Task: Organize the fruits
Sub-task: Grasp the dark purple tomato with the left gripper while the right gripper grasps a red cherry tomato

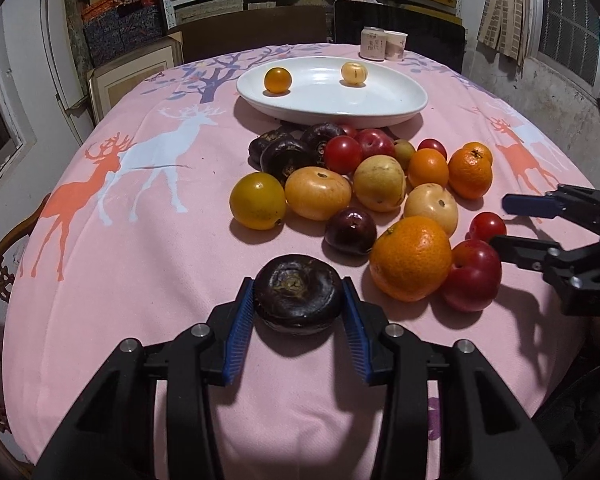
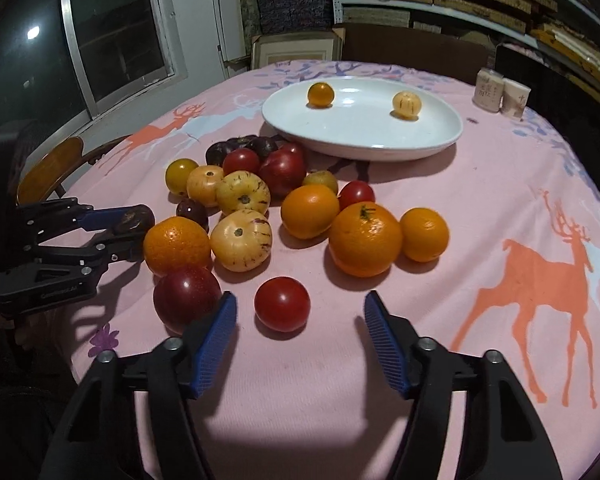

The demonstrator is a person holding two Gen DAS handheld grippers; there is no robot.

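My left gripper (image 1: 297,285) is shut on a dark, flattened round fruit (image 1: 298,296) that rests on the pink tablecloth in front of the fruit pile. In the right wrist view the left gripper (image 2: 142,230) shows at the left edge with that dark fruit (image 2: 134,218) between its blue pads. My right gripper (image 2: 300,298) stands open around a small red tomato (image 2: 282,304), and neither pad touches it. A red plum (image 2: 186,296) lies against the left finger. The white plate (image 1: 324,100) behind the pile holds a small orange fruit (image 1: 277,79) and a pale yellow fruit (image 1: 354,73).
Oranges (image 2: 365,240), striped yellow fruits (image 2: 241,240), tomatoes, plums and more dark fruits lie heaped between the grippers and the plate. A can (image 1: 373,42) and a cup (image 1: 396,45) stand at the far edge. A wooden chair (image 2: 52,168) stands at the table's left side.
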